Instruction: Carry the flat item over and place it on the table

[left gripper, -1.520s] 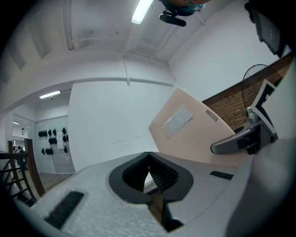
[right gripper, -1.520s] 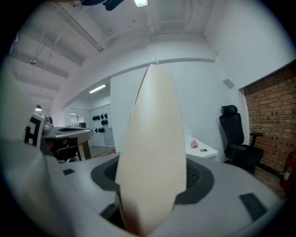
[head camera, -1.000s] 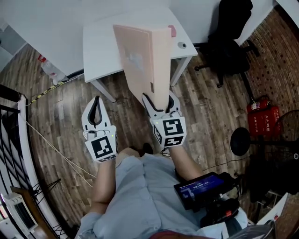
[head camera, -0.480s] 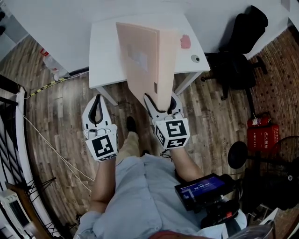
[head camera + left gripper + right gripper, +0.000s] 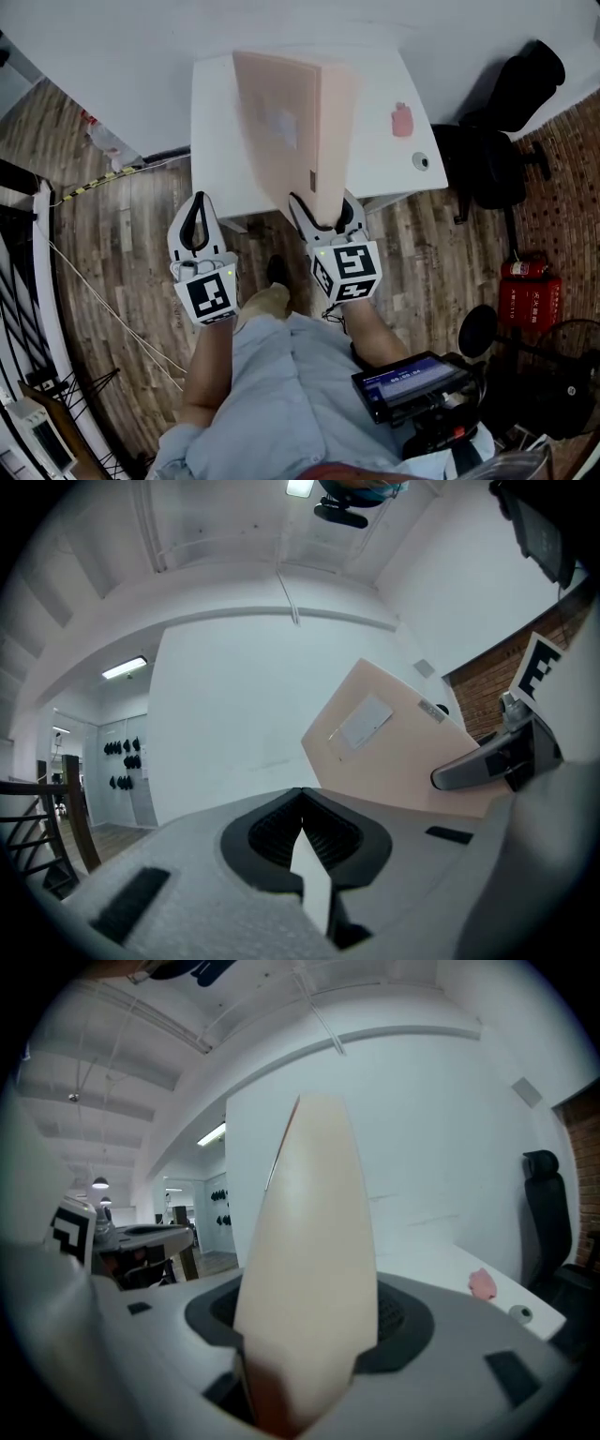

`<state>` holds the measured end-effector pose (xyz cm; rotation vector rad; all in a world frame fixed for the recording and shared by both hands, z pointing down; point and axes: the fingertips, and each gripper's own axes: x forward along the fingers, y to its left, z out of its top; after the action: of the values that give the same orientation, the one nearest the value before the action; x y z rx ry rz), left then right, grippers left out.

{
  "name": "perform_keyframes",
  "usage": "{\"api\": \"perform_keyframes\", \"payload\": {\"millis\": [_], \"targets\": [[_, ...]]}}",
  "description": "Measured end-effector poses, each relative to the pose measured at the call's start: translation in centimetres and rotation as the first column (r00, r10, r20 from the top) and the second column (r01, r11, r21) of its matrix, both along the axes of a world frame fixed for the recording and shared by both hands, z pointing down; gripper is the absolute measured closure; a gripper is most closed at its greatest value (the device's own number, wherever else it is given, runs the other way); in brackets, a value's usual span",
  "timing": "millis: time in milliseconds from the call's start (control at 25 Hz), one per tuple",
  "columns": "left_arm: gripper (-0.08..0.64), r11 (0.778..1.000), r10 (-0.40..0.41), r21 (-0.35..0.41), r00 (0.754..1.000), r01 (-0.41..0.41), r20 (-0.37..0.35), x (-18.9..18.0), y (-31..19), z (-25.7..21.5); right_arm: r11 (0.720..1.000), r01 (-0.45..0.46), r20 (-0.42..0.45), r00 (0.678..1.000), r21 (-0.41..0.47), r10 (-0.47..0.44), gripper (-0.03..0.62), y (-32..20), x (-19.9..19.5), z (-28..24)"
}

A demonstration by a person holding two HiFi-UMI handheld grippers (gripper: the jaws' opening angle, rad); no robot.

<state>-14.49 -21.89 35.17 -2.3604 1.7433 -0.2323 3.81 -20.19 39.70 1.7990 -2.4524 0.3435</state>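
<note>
While the left gripper [image 5: 195, 201] hangs empty with jaws together, the right gripper [image 5: 323, 202] clamps a flat pale-pink cardboard box [image 5: 292, 122] before the white rectangular table [image 5: 380, 164].

White table [image 5: 211, 112] with pink object [image 5: 401, 121] and small round disc [image 5: 421, 161]

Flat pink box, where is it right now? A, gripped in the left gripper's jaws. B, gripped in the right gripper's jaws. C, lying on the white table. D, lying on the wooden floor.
B: the right gripper view shows the right gripper with its jaws pressed on the lower edge of the flat pink box, which stands up out of them.
</note>
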Motion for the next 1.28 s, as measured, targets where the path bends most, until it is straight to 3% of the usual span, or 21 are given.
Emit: {"api": "perform_keyframes", "payload": {"millis": [240,440,800,1280], "targets": [[0.554,1.0,-0.002,0.012,1.0,0.002,0.002,-1.8,-7.3,-1.2,1.0,0.023,0.023,0.999,0.012,-0.023,0.308,-7.8,-2.5,-1.0],[0.555,0.997,0.011,0.082,1.0,-0.013,0.021,-1.8,-11.8,-3.9,0.998,0.022,0.049,0.998,0.054,-0.024,0.308,-12.4,-2.9,-2.9],[0.554,0.991,0.029,0.129,0.999,-0.034,0.037,-1.1,-15.2,-5.5,0.998,0.031,0.073,0.997,0.063,-0.036,0.307,-15.3,-3.0,-3.7],[0.554,1.0,0.01,0.019,0.999,-0.011,0.038,0.4,-17.1,-1.5,0.994,0.073,0.1,0.993,-0.083,-0.065,0.307,-17.2,-2.1,1.4]]}}
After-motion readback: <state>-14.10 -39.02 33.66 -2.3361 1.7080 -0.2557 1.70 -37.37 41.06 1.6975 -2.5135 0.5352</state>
